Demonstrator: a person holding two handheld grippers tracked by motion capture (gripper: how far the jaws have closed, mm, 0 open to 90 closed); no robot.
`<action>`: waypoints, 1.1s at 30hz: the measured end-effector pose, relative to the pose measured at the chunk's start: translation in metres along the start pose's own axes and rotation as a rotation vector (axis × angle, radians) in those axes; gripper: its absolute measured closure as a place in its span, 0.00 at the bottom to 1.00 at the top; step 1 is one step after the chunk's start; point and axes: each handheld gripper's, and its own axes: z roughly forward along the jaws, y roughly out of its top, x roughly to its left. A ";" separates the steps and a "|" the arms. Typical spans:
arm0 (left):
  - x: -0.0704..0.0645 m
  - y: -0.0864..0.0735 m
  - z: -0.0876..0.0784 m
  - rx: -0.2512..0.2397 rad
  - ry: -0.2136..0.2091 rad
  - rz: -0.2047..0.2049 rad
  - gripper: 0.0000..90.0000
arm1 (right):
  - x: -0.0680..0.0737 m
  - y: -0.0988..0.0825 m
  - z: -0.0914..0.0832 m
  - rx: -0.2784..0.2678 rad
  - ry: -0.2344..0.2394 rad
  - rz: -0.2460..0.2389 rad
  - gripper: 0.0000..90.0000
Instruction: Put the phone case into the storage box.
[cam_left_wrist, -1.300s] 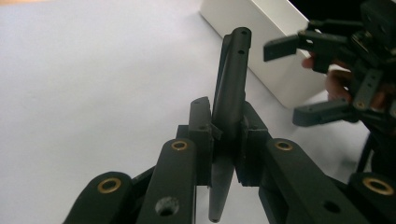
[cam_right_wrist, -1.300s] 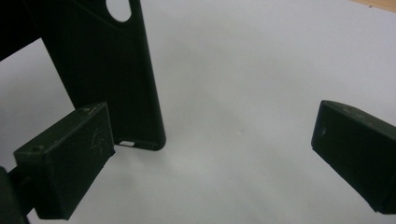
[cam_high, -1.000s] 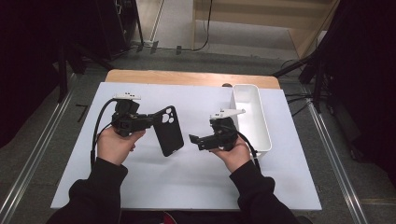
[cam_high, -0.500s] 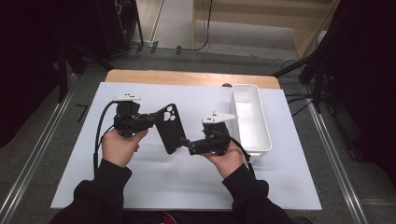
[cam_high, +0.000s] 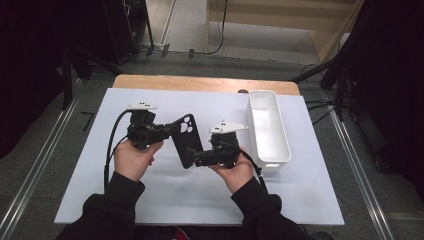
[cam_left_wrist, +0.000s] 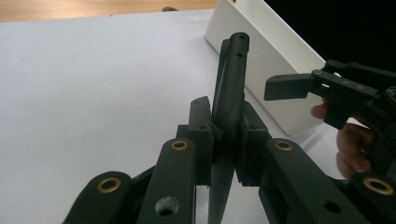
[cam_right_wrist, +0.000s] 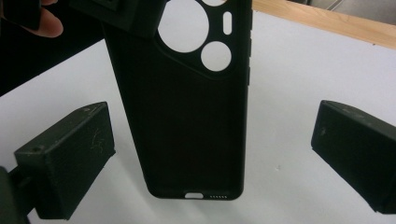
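Since the earlier frame, the right gripper (cam_high: 196, 160) has been brought leftward to the black phone case (cam_high: 186, 140). The case is pinched above the white mat (cam_high: 150, 200) by the left gripper (cam_left_wrist: 223, 135); its lower end lies between the right gripper's spread jaws, untouched.

Both forearms, in dark sleeves, enter from the near edge and converge above the table. Left hand (cam_high: 131, 159) wraps its gripper from below; the left gripper (cam_high: 169, 131) points toward the right hand, its jaws nearly closed — pads pressed on a thin black phone case (cam_high: 186, 140) held edge-on between them. Right hand (cam_high: 235, 171) cradles the right gripper (cam_high: 194, 160), aimed back toward the left — its jaws stand wide apart on either side of the case's lower end, touching nothing.
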 end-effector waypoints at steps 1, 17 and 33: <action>-0.001 0.000 0.000 0.003 -0.001 0.000 0.88 | 0.001 0.000 0.000 0.002 -0.001 0.001 0.00; -0.013 -0.005 0.010 0.004 -0.060 -0.012 0.88 | 0.008 0.003 0.010 0.009 -0.017 0.003 0.00; -0.023 -0.008 0.015 -0.006 -0.066 0.000 0.87 | 0.010 0.002 0.014 0.013 -0.033 -0.019 0.12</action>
